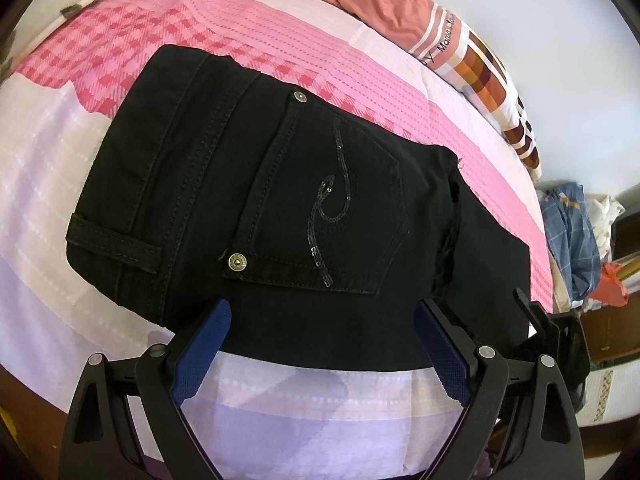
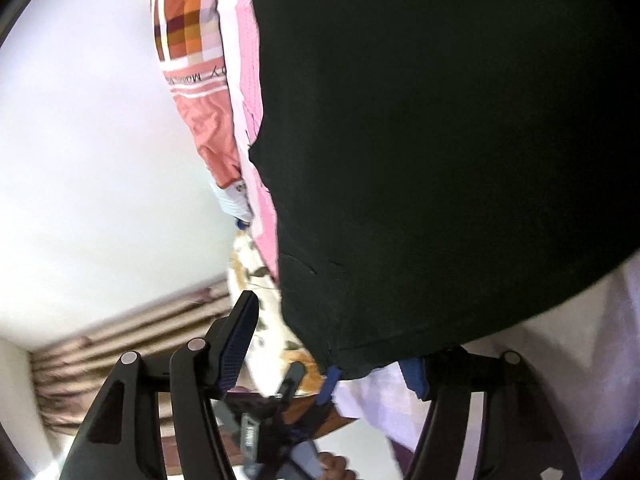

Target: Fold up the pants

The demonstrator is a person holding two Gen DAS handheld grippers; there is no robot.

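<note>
Black jeans lie folded on the bed, back pocket with a sequin swirl facing up. My left gripper hovers over their near edge, blue pads wide apart and pressing nothing. In the right wrist view the jeans fill the frame as a dark mass. My right gripper sits at their lower edge with jaws apart. Its left finger is clear of the cloth, and the right finger is partly hidden behind the fabric's hem.
The pink, checked and lilac bedsheet spreads under the jeans. A patterned blanket is bunched at the far side against a white wall. Piled clothes and wooden furniture stand right of the bed. A hand shows low down.
</note>
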